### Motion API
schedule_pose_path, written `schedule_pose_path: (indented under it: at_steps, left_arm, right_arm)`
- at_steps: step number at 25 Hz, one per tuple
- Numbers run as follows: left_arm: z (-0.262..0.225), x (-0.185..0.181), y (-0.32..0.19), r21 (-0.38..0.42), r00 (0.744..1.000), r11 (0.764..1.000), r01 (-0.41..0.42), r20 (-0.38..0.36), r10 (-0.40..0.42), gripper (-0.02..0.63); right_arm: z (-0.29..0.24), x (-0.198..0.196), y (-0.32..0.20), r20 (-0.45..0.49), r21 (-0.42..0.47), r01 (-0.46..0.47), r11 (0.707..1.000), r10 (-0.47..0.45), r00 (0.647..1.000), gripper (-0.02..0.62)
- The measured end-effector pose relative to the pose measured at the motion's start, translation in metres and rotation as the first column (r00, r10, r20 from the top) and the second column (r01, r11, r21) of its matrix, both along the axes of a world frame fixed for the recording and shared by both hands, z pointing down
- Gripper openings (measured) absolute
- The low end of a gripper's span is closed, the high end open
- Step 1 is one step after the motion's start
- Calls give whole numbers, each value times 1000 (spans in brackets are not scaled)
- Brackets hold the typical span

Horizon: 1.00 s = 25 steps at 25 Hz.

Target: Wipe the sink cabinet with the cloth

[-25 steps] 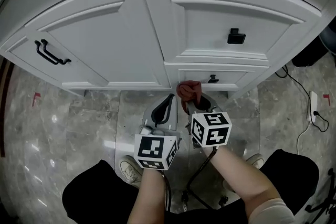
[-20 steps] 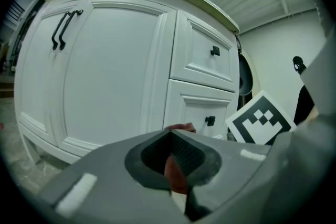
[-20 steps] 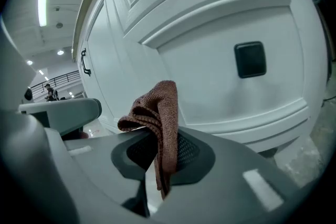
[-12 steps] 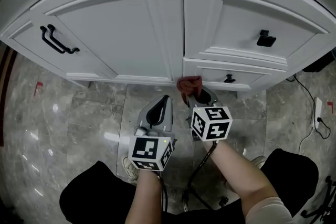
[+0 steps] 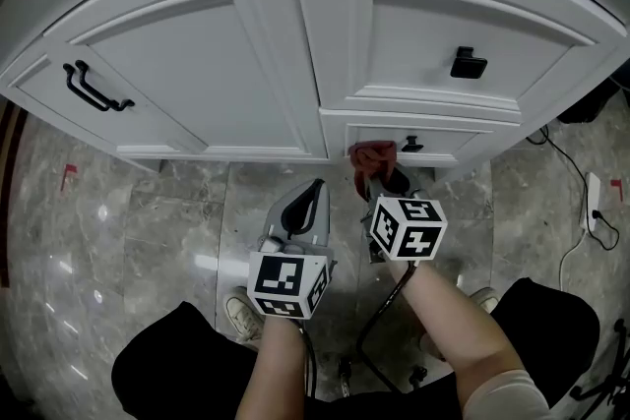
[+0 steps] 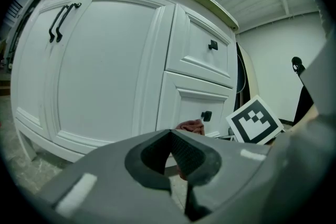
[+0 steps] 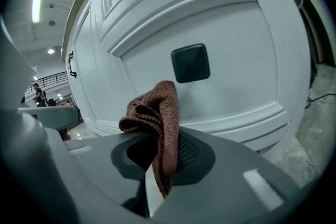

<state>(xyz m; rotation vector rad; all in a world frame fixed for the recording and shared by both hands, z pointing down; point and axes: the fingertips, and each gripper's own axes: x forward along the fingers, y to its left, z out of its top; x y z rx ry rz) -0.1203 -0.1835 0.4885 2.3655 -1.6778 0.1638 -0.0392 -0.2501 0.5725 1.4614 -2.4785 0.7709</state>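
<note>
Only the right gripper view shows the right hand-held gripper [image 7: 157, 140] clamped on the brown cloth [image 7: 158, 107], close before the sink cabinet's [image 5: 207, 74] lower-drawer knob [image 7: 190, 63]. The left hand-held gripper [image 6: 170, 136] is closed on nothing.

Crumpled reddish-brown cloth [image 5: 374, 155] stands bunched close before the white sink cabinet [image 5: 197, 84], low down.

Passage at 12 o'clock is barred by the sink cabinet [image 5: 246, 64]; bare floor [image 5: 118, 231] is left at 9 o'clock.

no legible text, labels, brands, numbers or signs on anything in view
</note>
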Motion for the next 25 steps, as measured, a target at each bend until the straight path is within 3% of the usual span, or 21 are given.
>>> schedule_pose_path:
  at_steps: [12, 25]
  left_arm:
    - [2, 69, -14, -1, 994, 994, -109, 15, 109, 0]
    - [6, 113, -23, -12, 987, 987, -162, 16, 162, 0]
  right_arm:
    - [-1, 69, -5, -12, 2, -76, 997, 76, 997, 80]
    - [-3, 148, -9, -59, 10, -187, 982, 187, 981, 79]
